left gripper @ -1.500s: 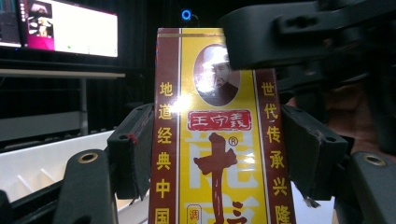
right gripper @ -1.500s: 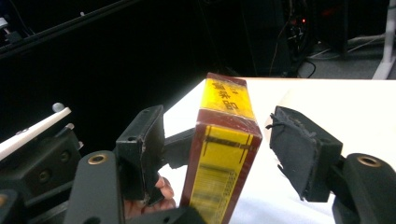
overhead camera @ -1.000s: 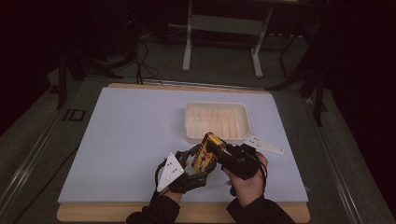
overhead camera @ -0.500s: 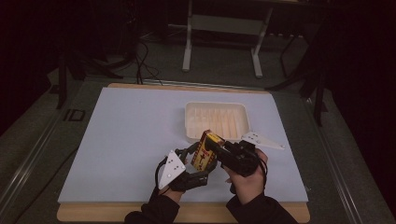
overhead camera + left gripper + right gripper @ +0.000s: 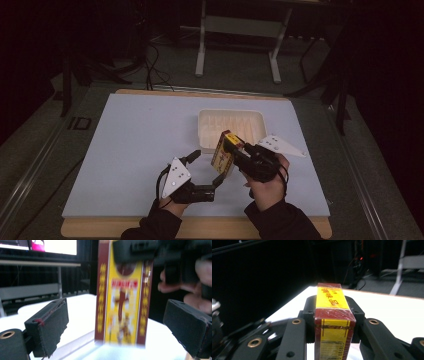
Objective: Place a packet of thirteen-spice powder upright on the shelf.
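1. Yellow and dark red, the box (image 5: 224, 154) is standing on end above the table (image 5: 125, 150), just in front of the white tray (image 5: 231, 127), in the high view.
2. We are gripping the box with the right gripper (image 5: 239, 152); its black jaws are pressing on the two long sides near the upper end.
3. In the right gripper view we are looking along the box (image 5: 332, 322), which is sitting between the two jaws, with a barcode on its near end and yellow lettering on its top face.
4. We are holding the left gripper (image 5: 218, 181) low over the table, below and left of the box, pointing toward it.
5. Its jaws have just been opening, and they are now standing apart, with the box between them but touching neither pad.
6. In the left gripper view the box (image 5: 122, 297) is rising upright between the foam pads (image 5: 48, 325), with a clear gap on each side.
7. In that same view the right gripper (image 5: 140, 251) is clamping the top of the box, and the fingers of the right hand (image 5: 197, 277) are showing behind it.
8. The lower end of the box is hanging close over the table; we cannot tell whether it is touching.
9. The tray is lying beyond the box, toward the far edge of the table.
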Demonstrator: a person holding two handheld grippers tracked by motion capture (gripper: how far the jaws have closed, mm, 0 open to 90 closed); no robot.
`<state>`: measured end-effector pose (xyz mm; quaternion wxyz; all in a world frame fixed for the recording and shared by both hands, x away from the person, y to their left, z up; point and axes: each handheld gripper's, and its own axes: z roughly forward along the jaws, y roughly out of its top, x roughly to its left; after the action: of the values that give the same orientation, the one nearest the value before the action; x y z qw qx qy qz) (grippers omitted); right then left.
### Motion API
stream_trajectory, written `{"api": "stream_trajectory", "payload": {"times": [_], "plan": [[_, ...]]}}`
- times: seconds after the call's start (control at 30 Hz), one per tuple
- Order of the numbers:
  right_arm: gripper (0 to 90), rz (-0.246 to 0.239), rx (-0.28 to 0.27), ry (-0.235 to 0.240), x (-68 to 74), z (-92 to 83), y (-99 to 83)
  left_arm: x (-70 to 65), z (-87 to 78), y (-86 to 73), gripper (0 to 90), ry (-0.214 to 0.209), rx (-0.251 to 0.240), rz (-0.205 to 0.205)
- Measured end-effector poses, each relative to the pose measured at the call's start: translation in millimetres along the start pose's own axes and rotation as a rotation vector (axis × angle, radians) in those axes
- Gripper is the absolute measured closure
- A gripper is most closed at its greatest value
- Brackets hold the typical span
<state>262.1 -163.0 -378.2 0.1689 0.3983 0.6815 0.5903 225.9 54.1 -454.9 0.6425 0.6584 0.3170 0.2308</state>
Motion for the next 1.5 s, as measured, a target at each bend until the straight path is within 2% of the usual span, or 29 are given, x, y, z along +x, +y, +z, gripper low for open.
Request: {"api": "stream_trajectory", "payload": {"times": [0.07, 0.1, 0.23, 0.4, 0.6, 0.77, 0.97, 1.03, 1.3, 1.5], "plan": [[67.9, -0.008, -0.01, -0.011, -0.7, -0.3, 2.0, 0.0, 0.0, 0.0, 5.5, 0.0, 0.0, 0.0], [67.9, -0.028, -0.032, -0.037, -3.3, -0.1, 7.1, 5.0, -4.6, -4.2, 4.2, 0.006, 0.033, -0.024], [67.8, -0.056, -0.057, -0.075, -7.3, 1.5, 14.2, 9.6, -9.9, -8.9, 3.8, 0.01, 0.046, -0.033], [67.9, -0.1, -0.109, -0.157, -17.5, 4.3, 27.6, 16.3, -17.4, -18.8, 3.9, 0.034, 0.06, -0.064], [67.8, -0.137, -0.157, -0.256, -28.4, 11.2, 39.3, 18.8, -17.6, -22.3, 3.9, 0.043, 0.054, -0.065], [67.8, -0.178, -0.178, -0.344, -38.4, 20.3, 44.6, 19.1, -15.5, -27.2, 3.8, 0.07, 0.082, -0.054], [67.8, -0.184, -0.186, -0.438, -53.7, 34.9, 42.3, 21.8, -15.2, -29.3, 2.8, 0.093, 0.092, -0.068], [67.8, -0.201, -0.19, -0.469, -56.7, 40.8, 39.5, 23.0, -15.1, -30.4, 2.5, 0.098, 0.092, -0.076], [67.8, -0.196, -0.195, -0.53, -68.4, 62.7, 28.5, 20.8, -14.2, -33.1, 2.0, 0.113, 0.106, -0.052], [67.9, -0.177, -0.177, -0.563, -81.7, 75.8, 16.6, 21.3, -13.8, -33.3, 0.9, 0.112, 0.125, -0.071]]}}
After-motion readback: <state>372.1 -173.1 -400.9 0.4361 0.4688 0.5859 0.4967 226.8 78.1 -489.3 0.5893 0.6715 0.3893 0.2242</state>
